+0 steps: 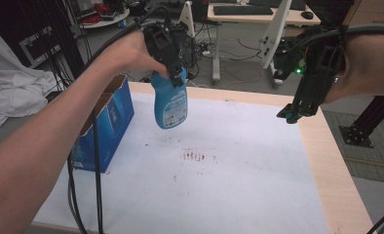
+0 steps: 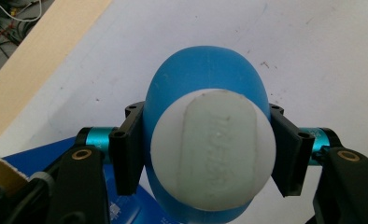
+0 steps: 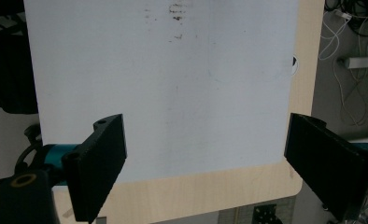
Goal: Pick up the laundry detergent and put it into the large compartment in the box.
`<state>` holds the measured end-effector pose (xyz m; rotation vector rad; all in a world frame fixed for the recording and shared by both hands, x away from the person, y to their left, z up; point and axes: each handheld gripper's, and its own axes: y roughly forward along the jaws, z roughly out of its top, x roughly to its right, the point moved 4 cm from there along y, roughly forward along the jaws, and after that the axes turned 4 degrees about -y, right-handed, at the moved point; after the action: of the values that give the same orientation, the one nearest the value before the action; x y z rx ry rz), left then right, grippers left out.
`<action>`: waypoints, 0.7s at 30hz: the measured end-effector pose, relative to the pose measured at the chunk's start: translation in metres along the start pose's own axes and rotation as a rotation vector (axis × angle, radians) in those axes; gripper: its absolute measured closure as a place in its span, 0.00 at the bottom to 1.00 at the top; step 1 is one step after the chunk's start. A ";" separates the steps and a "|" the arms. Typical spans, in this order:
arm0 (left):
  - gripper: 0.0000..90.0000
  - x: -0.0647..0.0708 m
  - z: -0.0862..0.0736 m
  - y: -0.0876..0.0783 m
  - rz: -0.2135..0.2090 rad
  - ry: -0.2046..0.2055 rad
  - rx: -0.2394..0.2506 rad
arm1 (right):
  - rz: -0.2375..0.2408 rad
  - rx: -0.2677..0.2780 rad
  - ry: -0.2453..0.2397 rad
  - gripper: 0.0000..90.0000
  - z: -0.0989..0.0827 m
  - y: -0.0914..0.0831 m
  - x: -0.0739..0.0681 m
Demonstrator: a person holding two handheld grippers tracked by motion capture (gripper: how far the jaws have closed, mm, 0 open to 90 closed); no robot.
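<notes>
A blue bottle (image 1: pixel 169 101) with a white cap (image 2: pixel 213 149) and a printed label hangs in the air above the white sheet (image 1: pixel 239 165). My left gripper (image 1: pixel 173 66) is shut on it just below the cap, its black jaws pressed against both sides of the bottle (image 2: pixel 205 70). My right gripper (image 1: pixel 291 113) is held high over the table's right edge, open wide, with nothing between its jaws. Through the gap of the right gripper (image 3: pixel 205 163) I see the white sheet (image 3: pixel 173 93) and the table's wooden rim (image 3: pixel 196 191).
An open blue cardboard box (image 1: pixel 105 122) stands at the table's left edge, below my left forearm. Dark red marks (image 1: pixel 194 156) stain the sheet's middle. Black cables (image 1: pixel 97 185) hang at the front left. Desks, stands and cables fill the floor beyond the table.
</notes>
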<state>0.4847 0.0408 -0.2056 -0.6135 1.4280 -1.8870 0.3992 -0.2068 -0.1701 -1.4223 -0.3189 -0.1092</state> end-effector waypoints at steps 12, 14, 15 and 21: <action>0.43 -0.012 -0.004 -0.045 -0.002 -0.022 0.019 | -0.001 0.003 -0.008 0.14 0.002 0.000 0.000; 0.43 -0.016 -0.008 -0.050 -0.001 -0.036 0.025 | -0.002 0.003 -0.009 0.14 0.002 0.000 0.000; 0.43 -0.018 -0.010 -0.053 0.002 -0.039 0.024 | -0.003 0.003 -0.011 0.14 0.002 0.000 -0.001; 0.43 -0.035 -0.029 -0.068 0.017 -0.083 0.032 | -0.005 0.007 -0.014 0.14 0.002 0.001 -0.001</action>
<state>0.4710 0.0972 -0.1472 -0.6544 1.3438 -1.8465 0.3978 -0.2045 -0.1710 -1.4160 -0.3343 -0.1017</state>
